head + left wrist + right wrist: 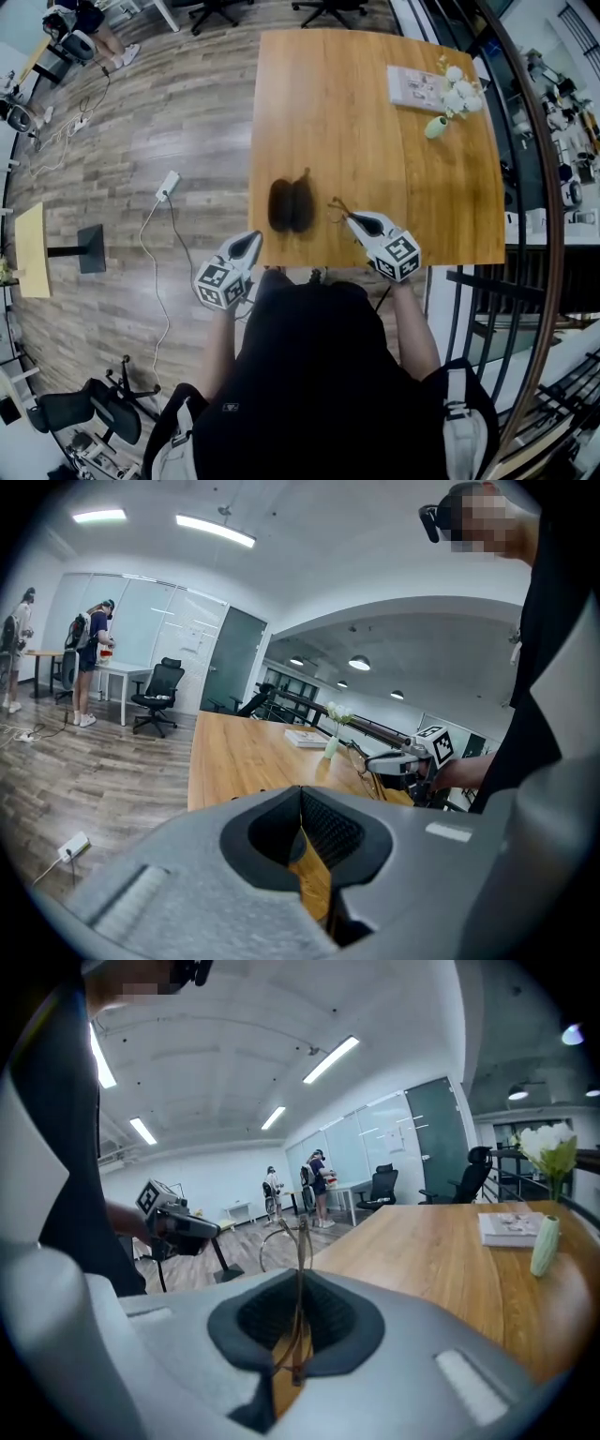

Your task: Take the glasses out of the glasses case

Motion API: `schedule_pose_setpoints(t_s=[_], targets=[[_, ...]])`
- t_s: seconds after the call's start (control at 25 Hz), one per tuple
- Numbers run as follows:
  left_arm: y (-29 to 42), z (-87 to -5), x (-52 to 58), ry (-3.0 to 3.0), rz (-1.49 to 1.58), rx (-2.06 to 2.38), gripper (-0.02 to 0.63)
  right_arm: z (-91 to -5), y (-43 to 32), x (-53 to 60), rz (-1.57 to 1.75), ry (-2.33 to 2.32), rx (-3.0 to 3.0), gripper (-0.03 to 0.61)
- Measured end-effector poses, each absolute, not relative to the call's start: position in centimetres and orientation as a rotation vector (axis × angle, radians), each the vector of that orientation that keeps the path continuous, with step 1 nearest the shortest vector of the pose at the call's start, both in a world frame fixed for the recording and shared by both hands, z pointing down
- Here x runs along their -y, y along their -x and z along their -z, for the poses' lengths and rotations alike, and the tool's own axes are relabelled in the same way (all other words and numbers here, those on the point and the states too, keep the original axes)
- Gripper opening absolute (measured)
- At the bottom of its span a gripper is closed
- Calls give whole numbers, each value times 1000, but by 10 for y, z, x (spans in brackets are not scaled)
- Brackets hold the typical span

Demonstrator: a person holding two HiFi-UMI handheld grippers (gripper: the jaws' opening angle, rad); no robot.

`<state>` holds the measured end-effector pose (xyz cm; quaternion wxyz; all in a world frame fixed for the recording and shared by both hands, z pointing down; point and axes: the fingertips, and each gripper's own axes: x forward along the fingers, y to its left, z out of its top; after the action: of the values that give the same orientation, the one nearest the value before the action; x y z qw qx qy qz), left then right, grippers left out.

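Head view, person at 6 o'clock. Left gripper [255, 236] sat at 7 o'clock, off the near edge of the wooden table [356, 122] and over the floor. Its own view showed the jaws drawn together at the tips, with only a thin wedge of tabletop between the pads and nothing held.

Right gripper [354, 219] sat at 5 o'clock, just over the near table edge. Its jaws were clamped on the thin wire-framed glasses [337, 208]. In the right gripper view the frame stood upright through the pads, with the rims sticking out beyond the tips. I could not tell whether the glasses touched the wood.

Glasses case [292, 204] lay open on the table at 12 o'clock from the person, between the two grippers and a little beyond them. It was dark, both halves lay flat side by side, and it was just beside the glasses on their left.

Far right corner of the table, 1 o'clock: a booklet [415, 86] lay flat, with a pale green vase [436, 127] of white flowers [459, 94] near it.

On the plank floor at 10 o'clock: a white power strip [168, 185] with its trailing cable.
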<state>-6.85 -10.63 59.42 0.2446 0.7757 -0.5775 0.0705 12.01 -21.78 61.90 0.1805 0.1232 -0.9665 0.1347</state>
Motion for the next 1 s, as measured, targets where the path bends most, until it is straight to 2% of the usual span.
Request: schedule_pose_setpoints(t_s=[1.0], targets=[[88,-594,92,-2082,-141,1622,11,-602,-98,198,-361,-280,2799,18]])
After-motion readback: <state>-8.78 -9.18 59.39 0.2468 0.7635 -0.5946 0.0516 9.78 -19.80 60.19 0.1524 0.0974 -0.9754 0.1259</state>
